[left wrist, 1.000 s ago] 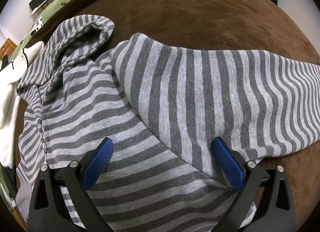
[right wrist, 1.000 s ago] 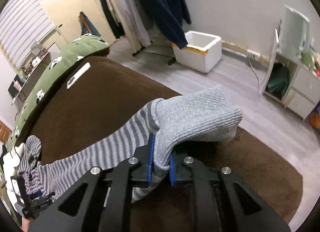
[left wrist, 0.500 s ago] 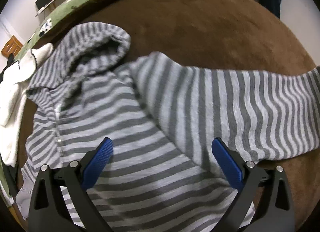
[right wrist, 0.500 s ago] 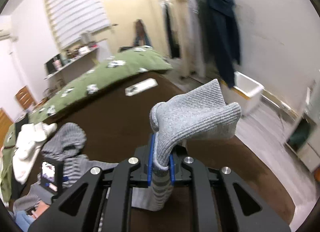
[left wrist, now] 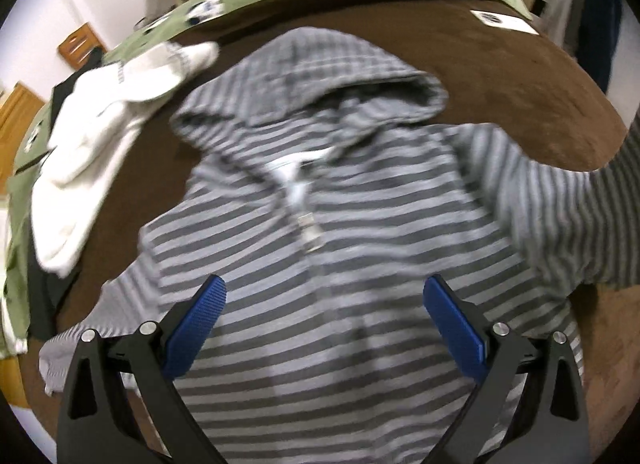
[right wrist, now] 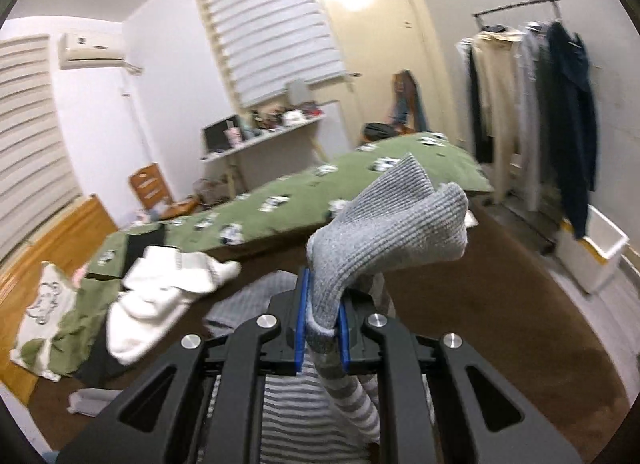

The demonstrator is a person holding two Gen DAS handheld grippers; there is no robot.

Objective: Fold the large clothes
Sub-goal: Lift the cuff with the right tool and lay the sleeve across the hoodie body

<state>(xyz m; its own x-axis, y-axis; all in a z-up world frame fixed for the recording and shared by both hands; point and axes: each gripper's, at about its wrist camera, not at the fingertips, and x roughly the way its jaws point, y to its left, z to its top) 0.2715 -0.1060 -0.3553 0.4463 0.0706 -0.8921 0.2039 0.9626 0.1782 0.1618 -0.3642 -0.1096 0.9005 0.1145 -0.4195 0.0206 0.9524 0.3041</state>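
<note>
Between right fingers (right wrist: 343, 334), hoodie cuff (right wrist: 384, 227)

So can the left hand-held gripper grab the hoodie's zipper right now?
Probably yes. The left hand-held gripper is open and empty above the grey striped hoodie, and nothing covers the small silver zipper pull just ahead.

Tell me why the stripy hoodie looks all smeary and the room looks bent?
Left wrist view: the camera is moving, so the stripy hoodie and white clothes smear, while the open left claw stays sharp. Right wrist view: the fisheye lens bends the blinds and door, the lamp glares off the door, and the cuff in the right claw looks crisp.
</note>
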